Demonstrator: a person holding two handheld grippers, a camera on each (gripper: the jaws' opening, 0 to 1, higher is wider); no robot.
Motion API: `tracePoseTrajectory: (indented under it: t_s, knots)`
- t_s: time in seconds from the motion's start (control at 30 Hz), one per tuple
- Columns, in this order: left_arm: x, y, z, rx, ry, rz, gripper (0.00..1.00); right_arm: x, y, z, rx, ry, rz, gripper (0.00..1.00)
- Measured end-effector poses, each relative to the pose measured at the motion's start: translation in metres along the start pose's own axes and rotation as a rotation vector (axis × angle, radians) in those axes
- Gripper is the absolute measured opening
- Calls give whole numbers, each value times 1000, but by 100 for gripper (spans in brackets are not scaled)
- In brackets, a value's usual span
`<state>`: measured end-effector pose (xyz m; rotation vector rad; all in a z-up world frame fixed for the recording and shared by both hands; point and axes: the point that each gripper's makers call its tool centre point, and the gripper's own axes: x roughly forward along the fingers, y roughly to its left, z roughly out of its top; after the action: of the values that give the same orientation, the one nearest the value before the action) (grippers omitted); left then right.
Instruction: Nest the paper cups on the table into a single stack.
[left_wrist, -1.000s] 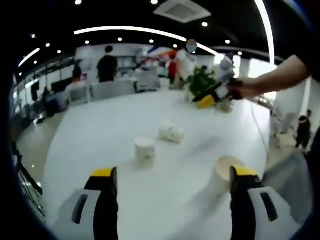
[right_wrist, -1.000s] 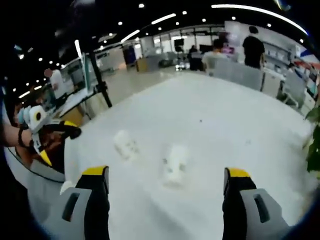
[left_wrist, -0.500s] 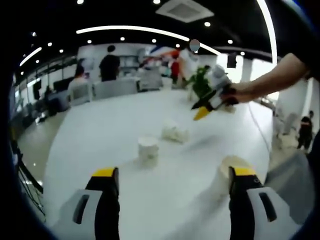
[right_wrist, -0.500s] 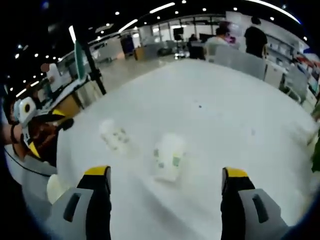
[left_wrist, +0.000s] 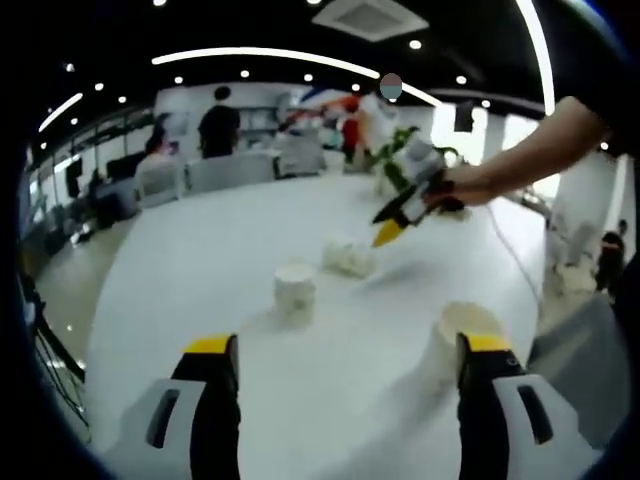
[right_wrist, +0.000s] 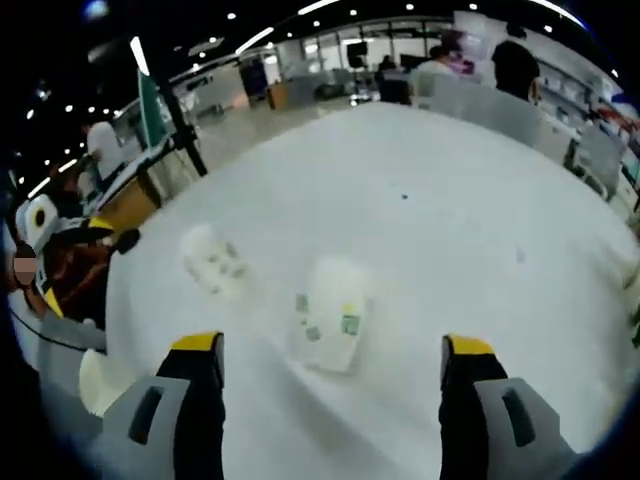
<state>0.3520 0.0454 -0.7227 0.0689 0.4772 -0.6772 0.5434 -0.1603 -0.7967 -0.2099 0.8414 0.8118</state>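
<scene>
Three white paper cups sit on the white table (left_wrist: 180, 260). In the left gripper view one cup (left_wrist: 294, 292) stands in the middle, a second cup (left_wrist: 348, 255) lies on its side beyond it, and a third cup (left_wrist: 462, 335) stands by my right jaw. My left gripper (left_wrist: 347, 345) is open and holds nothing. My right gripper (left_wrist: 405, 205) hangs over the lying cup, held by a hand. In the right gripper view the lying cup (right_wrist: 330, 312), printed with small logos, is just ahead of my open right gripper (right_wrist: 332, 345). The standing cup (right_wrist: 212, 260) and the third cup (right_wrist: 100, 378) are to its left.
A potted plant (left_wrist: 400, 160) stands at the table's far side. Chairs (left_wrist: 225, 175) and people line the far edge. The left gripper (right_wrist: 70, 255) shows at the table's left edge in the right gripper view, with a green banner stand (right_wrist: 155, 110) behind.
My right gripper has come down and nearer to the lying cup, which has grown larger in its view. The left gripper has barely moved.
</scene>
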Motion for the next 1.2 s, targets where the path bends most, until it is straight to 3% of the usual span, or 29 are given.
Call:
tracePoseTrajectory:
  t_s: [0.63,1.2]
  knots:
    - [1,3,-4,-9,7,11,88,38,11,30,27,-11,44,74]
    - [-3,0,-7,-6,8,6,86,49,8,15,37,55,41,66]
